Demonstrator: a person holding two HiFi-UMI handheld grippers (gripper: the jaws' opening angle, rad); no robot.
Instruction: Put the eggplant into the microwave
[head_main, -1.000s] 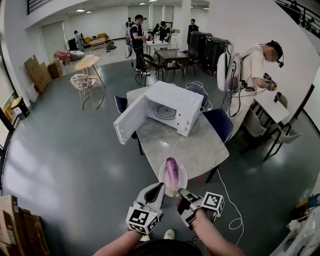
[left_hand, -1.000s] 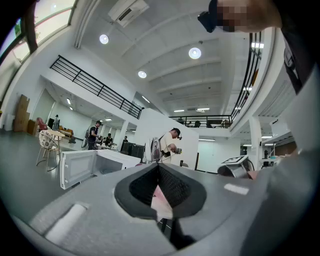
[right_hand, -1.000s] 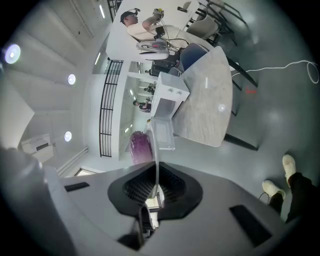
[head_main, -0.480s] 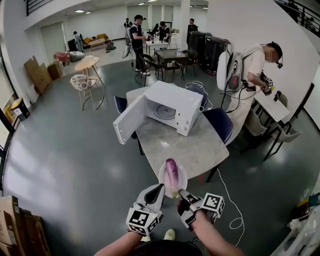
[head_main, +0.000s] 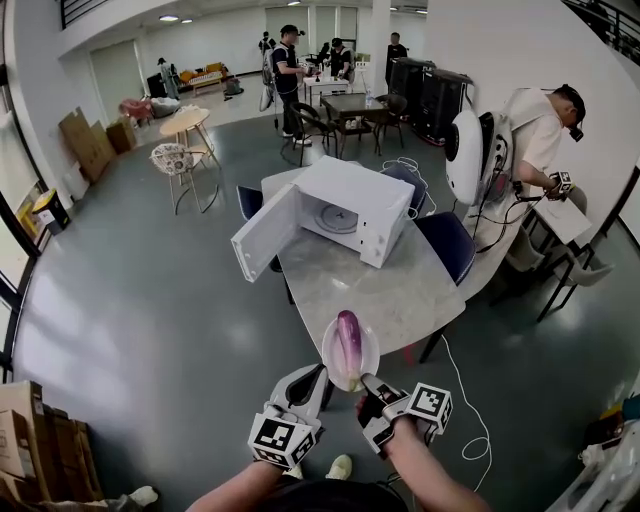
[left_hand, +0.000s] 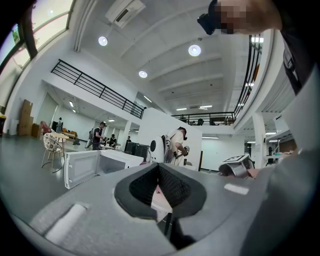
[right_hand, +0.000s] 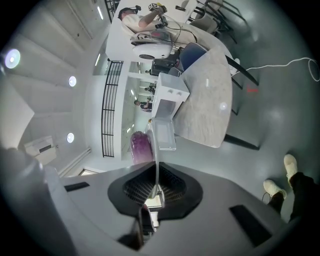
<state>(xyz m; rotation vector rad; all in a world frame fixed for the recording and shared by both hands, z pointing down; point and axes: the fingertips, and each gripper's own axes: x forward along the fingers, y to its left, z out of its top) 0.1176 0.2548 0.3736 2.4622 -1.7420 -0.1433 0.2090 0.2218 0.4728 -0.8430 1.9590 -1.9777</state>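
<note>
- head view: eggplant (head_main: 346, 340) lies lengthwise on a white plate (head_main: 373, 350), at the near edge of the marble surface (head_main: 400, 290)
- microwave (head_main: 352, 205) sits at the far end of the same surface, well apart from the plate, with its door (head_main: 262, 232) swung wide open and the cavity showing
- right claw (head_main: 368, 385) is on the plate's near rim; left claw (head_main: 316, 376) has its tip just beside the rim's near-left side, can't tell contact from here
- other people stand at desks further back
- left gripper view: left claw tips (left_hand: 158, 167) are pressed together with nothing sticking out past them; a pale pinkish patch shows low in the gap behind the tips, can't ID it. The microwave (left_hand: 107, 159) is ahead, door (left_hand: 80, 167) open
- right gripper view: right claw (right_hand: 156, 172) is clamped on the plate's thin white edge (right_hand: 156, 145), which runs straight out from between the pads. The purple eggplant (right_hand: 141, 147) sits on the plate just past the pads, with the surface (right_hand: 210, 95) and microwave (right_hand: 169, 95) beyond
</note>
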